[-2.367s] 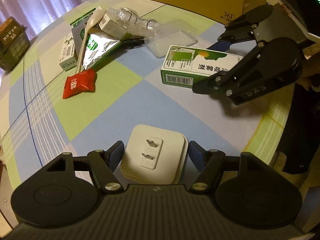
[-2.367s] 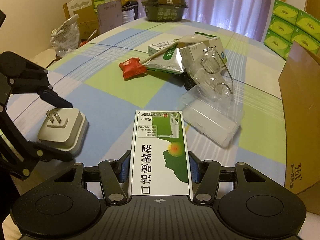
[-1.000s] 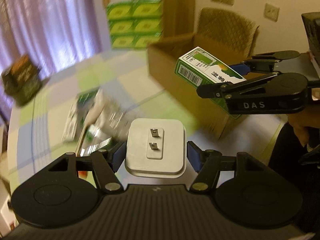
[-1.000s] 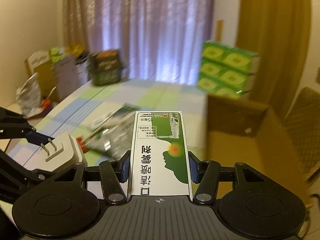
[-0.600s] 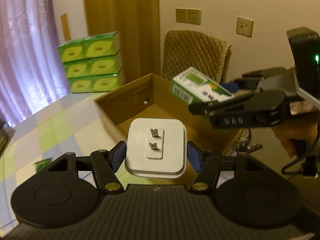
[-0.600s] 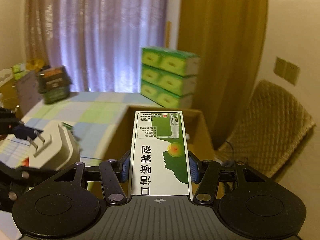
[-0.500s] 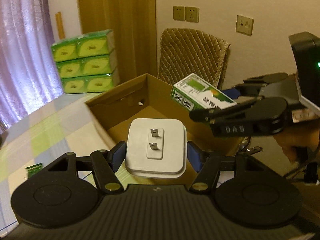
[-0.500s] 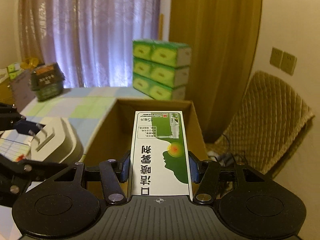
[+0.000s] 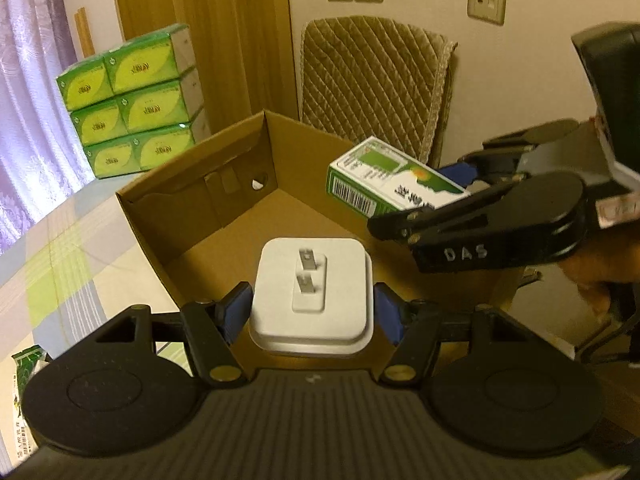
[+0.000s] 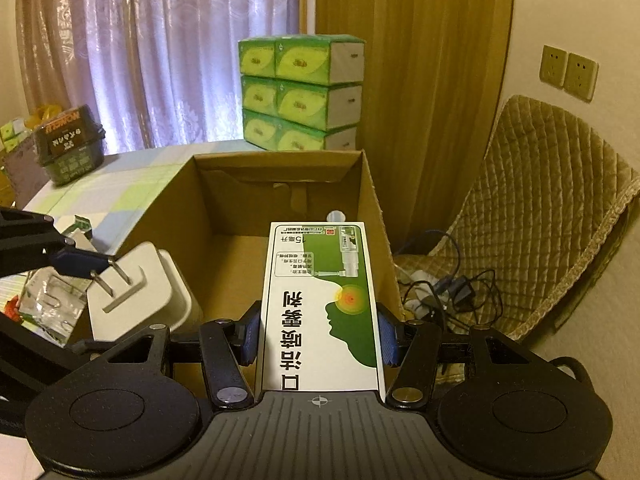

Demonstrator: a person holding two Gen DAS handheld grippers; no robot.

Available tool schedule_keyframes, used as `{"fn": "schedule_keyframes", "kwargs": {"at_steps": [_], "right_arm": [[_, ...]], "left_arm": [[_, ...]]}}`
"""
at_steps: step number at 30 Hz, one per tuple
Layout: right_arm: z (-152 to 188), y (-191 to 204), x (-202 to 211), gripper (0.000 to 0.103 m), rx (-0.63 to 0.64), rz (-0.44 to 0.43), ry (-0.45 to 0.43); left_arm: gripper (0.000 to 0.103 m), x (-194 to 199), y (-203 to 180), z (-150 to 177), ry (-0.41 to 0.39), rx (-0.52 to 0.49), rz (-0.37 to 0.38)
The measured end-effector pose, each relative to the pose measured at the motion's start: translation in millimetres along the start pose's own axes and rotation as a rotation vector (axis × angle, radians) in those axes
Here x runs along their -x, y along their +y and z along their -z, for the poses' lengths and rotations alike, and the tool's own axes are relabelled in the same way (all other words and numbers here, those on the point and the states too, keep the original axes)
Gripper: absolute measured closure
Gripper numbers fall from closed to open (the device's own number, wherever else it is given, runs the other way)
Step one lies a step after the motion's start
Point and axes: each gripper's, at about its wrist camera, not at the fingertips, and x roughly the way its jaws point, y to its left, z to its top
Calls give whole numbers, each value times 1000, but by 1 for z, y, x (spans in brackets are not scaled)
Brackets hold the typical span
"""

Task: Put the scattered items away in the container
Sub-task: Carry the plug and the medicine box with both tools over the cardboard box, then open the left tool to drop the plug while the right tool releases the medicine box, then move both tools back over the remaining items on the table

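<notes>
White plug adapter (image 9: 311, 296), prongs up, clamped in left gripper (image 9: 312, 312) over the open cardboard box (image 9: 192, 196). Green-and-white spray carton (image 10: 322, 304), pinched in right gripper (image 10: 318, 330), above same box. Box on checked tablecloth (image 9: 52, 264); stacked tissue packs (image 10: 300, 92) behind.

Dim, warm yellow light; daylight glows through the curtain (image 10: 160, 60) far beyond the jaws. Fisheye bending and dark corners; focus slightly soft throughout.
</notes>
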Motion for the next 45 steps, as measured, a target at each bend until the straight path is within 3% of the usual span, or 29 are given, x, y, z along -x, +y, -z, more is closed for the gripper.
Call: {"fn": "schedule_keyframes", "kwargs": {"at_steps": [3,10,23,45], "right_arm": [[1,-1,-3,45,1,-2,2],[2,2,-2,45,3,-20,-2],[9,15,-12,45,14,-63,49],[-1,25,24,45,-3,-71,-24]], "left_arm": [[36,-2,0,2,-5,-10,-12],[36,19,0,9,-28,-26,-52],[36,38,14,28,-9,31,-76],[25,72,18,52,-31,110,-90]]}}
